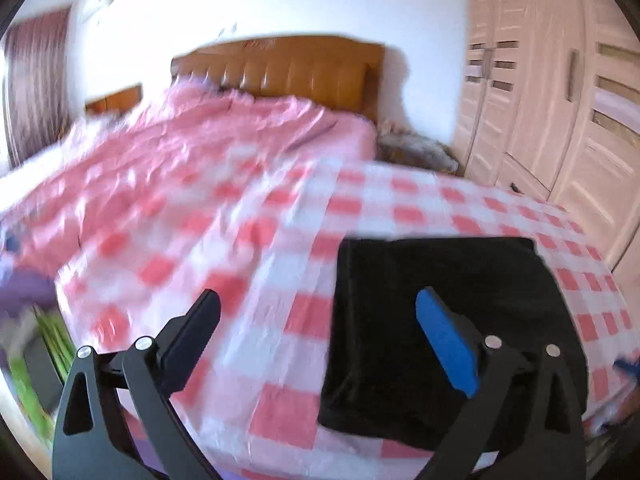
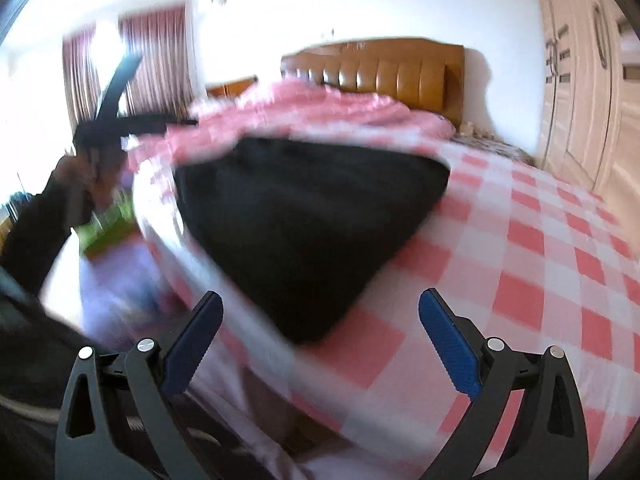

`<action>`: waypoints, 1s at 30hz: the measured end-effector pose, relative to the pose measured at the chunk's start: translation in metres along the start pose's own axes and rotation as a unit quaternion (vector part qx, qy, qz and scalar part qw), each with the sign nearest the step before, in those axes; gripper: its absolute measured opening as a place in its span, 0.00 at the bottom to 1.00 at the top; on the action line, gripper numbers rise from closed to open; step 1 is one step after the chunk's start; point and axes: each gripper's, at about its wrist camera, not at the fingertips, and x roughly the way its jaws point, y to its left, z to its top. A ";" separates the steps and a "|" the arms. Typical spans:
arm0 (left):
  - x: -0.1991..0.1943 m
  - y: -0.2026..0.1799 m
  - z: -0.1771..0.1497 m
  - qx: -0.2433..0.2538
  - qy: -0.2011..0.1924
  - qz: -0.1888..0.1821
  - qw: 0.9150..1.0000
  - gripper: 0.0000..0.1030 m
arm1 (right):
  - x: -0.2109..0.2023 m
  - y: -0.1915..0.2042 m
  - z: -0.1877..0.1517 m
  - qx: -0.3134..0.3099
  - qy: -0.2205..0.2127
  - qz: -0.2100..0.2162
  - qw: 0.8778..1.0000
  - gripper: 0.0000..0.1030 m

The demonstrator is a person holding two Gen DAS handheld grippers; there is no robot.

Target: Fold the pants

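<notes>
**A:** What is on your list, left to right, taking the bed (image 1: 400, 208) as the landmark?

**B:** Item one: curtains (image 2: 152, 56), dark red, beyond the bed's far left corner. Item two: your left tongs (image 1: 316, 320), held off the bed's near left edge, spread wide, nothing between the fingers. In the right wrist view your left tongs (image 2: 116, 120) show as a blurred dark shape raised to the left of the bed.

**A:** And on the bed itself?

**B:** Item three: pink quilt (image 1: 180, 140), rumpled, covering the head end below the brown headboard (image 1: 288, 68). Item four: pants (image 1: 448, 320), black, folded into a compact block, lying flat on the pink-and-white checked sheet (image 2: 540, 260) near the bed's foot edge.

**A:** Your right tongs?

**B:** Item five: right tongs (image 2: 320, 320), gaping wide over the bed's near edge, short of the pants (image 2: 304, 232) and touching nothing. Item six: wardrobe (image 1: 552, 92), pale wood, to the right of the bed.
</notes>
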 end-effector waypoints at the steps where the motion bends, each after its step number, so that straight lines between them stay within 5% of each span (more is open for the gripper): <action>1: -0.003 -0.014 0.008 0.022 -0.003 -0.018 1.000 0.97 | 0.000 -0.007 0.012 0.006 -0.011 -0.005 1.000 0.93; 3: 0.003 -0.041 0.015 0.056 0.004 -0.054 0.997 0.98 | 0.010 -0.020 0.041 0.009 -0.029 -0.010 0.999 0.93; 6: 0.048 -0.077 0.014 0.081 0.072 -0.121 0.987 0.98 | 0.056 -0.041 0.085 0.024 -0.020 0.060 0.998 0.93; 9: 0.103 -0.077 -0.011 0.096 0.146 -0.082 0.981 0.90 | 0.109 -0.044 0.104 0.016 0.036 0.083 0.996 0.93; 13: 0.115 -0.058 -0.029 0.092 0.130 -0.088 0.983 0.95 | 0.165 -0.038 0.109 -0.001 0.102 0.119 0.988 0.93; 17: 0.115 -0.060 -0.032 0.100 0.130 -0.084 0.983 0.95 | 0.202 -0.036 0.100 -0.070 0.155 0.061 0.984 0.94; 20: 0.116 -0.058 -0.032 0.096 0.128 -0.088 0.983 0.95 | 0.194 -0.054 0.093 -0.003 0.130 0.096 0.987 0.94; 26: 0.115 -0.063 -0.032 0.097 0.126 -0.082 0.984 0.96 | 0.182 -0.059 0.119 0.033 0.096 0.081 0.991 0.94; 30: 0.115 -0.063 -0.032 0.095 0.126 -0.079 0.984 0.96 | 0.215 -0.061 0.119 0.026 0.137 0.079 0.987 0.94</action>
